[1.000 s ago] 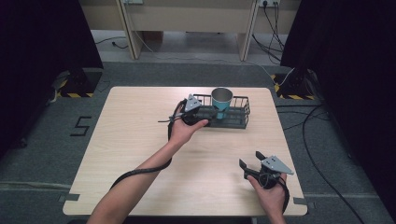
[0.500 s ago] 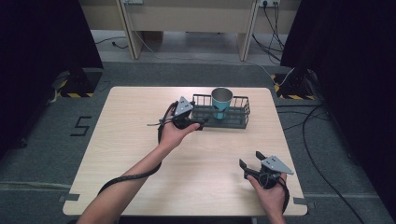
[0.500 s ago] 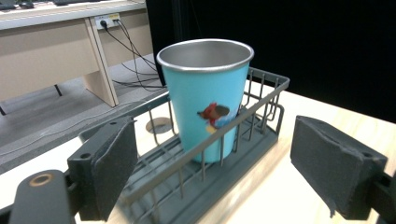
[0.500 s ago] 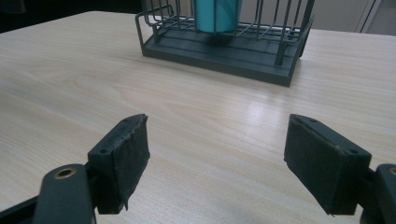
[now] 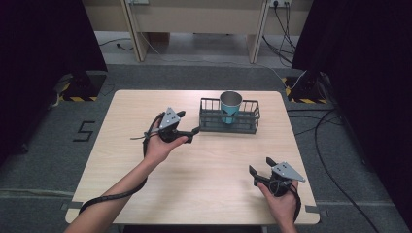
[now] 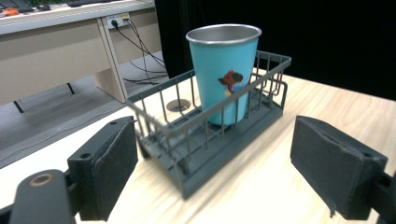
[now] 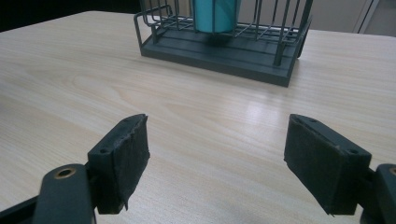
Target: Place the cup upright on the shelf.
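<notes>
Two grippers are in hand over a wooden bench [image 5: 204, 179], and neither holds anything. One teal metal cup [image 5: 230, 106] stands upright inside a dark wire basket [image 5: 243, 127], which sits near the far edge of the bench, a little right of centre. The cup occupies the middle of the basket, its rim well above the basket's top rail.

Left gripper [image 5: 188, 127]: held just beside the basket's left end, with a small gap showing between the jaws and the wire. Jaws stand wide apart and empty. In the left gripper view the basket [image 6: 210, 140] lies between the two black jaws and beyond them, with its near corner pointing toward the camera; the cup [image 6: 224, 74] stands behind the wire bars, roughly centred between the jaws but farther off. Nothing touches the pads. A small printed figure shows on the cup's side.

Right gripper [image 5: 261, 167]: held near the near right corner of the bench, well apart from the basket. Jaws spread wide, empty. In the right gripper view bare bench top lies between the jaws, and the basket [image 7: 219, 46] with the cup's base [image 7: 215, 16] sits far ahead, toward the far edge.
</notes>
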Tool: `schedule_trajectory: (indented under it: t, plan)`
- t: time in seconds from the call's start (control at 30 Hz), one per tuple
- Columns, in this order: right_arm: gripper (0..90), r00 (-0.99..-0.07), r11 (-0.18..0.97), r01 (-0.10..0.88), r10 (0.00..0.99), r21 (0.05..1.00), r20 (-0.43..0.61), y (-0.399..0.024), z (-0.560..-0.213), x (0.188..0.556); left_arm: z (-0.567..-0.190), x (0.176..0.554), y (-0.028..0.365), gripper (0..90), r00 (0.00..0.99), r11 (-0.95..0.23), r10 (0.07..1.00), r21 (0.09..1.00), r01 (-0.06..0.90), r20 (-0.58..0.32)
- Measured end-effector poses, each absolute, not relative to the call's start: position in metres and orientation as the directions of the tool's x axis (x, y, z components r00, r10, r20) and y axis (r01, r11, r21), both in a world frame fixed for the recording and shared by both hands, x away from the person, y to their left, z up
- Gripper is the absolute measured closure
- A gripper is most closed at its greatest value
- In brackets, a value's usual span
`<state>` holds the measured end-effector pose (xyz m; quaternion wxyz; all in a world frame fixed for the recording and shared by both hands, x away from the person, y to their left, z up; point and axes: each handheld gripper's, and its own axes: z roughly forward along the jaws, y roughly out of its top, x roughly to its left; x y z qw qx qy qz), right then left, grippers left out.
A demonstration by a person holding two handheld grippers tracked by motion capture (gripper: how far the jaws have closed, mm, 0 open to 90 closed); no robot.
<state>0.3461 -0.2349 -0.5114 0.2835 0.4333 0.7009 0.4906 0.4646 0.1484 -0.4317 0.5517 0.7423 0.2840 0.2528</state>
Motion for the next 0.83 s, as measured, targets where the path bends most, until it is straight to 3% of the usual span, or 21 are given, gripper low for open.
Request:
schedule_trajectory:
  t: [0.57, 0.83]
  plan:
    - [22.9, -0.456, 0.149, 0.329, 0.89, 0.932, 0.019, -0.234, -0.511, 0.346, -0.476, 0.392, 0.256, 14.3, 0.614, -0.186, 0.789, 0.962, 0.2, 0.024]
    - [22.8, -0.456, 0.151, 0.329, 0.89, 0.932, 0.016, -0.234, -0.511, 0.346, -0.492, 0.365, 0.271, 14.4, 0.605, -0.145, 0.796, 0.965, 0.22, -0.018]
